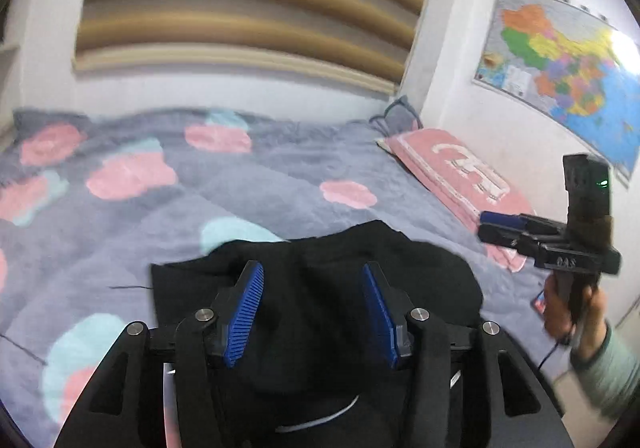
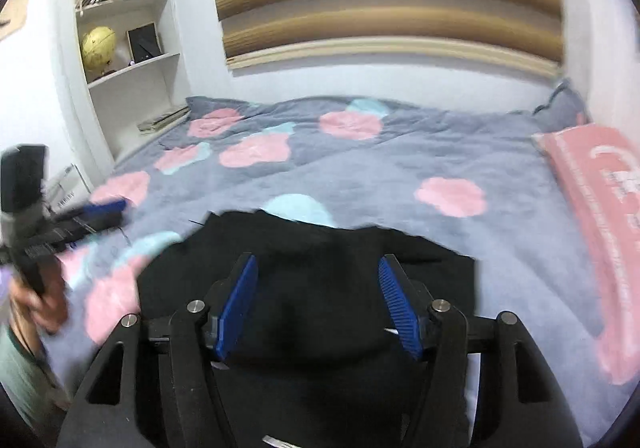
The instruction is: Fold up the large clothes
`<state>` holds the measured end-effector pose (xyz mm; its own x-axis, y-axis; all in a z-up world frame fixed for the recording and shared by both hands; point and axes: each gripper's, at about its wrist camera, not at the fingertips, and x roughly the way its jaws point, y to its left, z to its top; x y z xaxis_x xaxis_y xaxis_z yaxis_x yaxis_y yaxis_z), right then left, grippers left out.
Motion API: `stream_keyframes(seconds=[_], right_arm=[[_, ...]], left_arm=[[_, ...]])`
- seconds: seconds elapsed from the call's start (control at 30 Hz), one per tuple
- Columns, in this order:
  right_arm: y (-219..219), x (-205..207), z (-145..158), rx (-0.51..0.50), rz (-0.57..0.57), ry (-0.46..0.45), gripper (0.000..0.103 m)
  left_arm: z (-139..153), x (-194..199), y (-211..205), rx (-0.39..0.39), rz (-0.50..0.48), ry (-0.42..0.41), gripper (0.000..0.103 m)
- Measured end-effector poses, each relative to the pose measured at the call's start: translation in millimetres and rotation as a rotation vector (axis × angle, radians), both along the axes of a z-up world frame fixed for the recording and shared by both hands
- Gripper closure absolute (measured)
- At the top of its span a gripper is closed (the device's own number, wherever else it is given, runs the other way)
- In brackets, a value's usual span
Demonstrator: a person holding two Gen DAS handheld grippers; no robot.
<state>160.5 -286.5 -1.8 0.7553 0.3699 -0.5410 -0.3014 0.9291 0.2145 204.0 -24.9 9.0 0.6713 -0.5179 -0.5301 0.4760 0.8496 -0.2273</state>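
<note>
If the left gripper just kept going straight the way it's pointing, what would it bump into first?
Most likely the black garment lying on the bedspread: the open left gripper points right over it. How high it hovers above the cloth is unclear.

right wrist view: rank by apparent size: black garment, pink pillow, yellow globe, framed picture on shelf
1. black garment, though it lies nearest the camera, which inflates it
2. pink pillow, cut off at the frame edge
3. yellow globe and framed picture: look about alike, so not ranked
</note>
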Motion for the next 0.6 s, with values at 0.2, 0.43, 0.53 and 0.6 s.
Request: stream_keyframes(seconds=[0.2, 0.43, 0.53, 0.6], right_arm=[[44, 56, -54, 0.023, 0.038, 0.224, 0.043], [62, 18, -166, -0.129, 0.101, 0.409, 0.046], [70, 14, -172, -0.167, 0.054, 0.351, 0.046], [69, 12, -164, -0.159, 0.056, 0.337, 0.046]], left_arm=[[-76, 49, -18, -0.089, -0.026, 0.298, 0.051], [-157, 10, -27, 0.024, -0.064, 0.415, 0.051], [-153, 0, -41, 0.094, -0.035, 0.331, 0.051], [-140, -8, -45, 0.124, -0.039, 0.289, 0.051]])
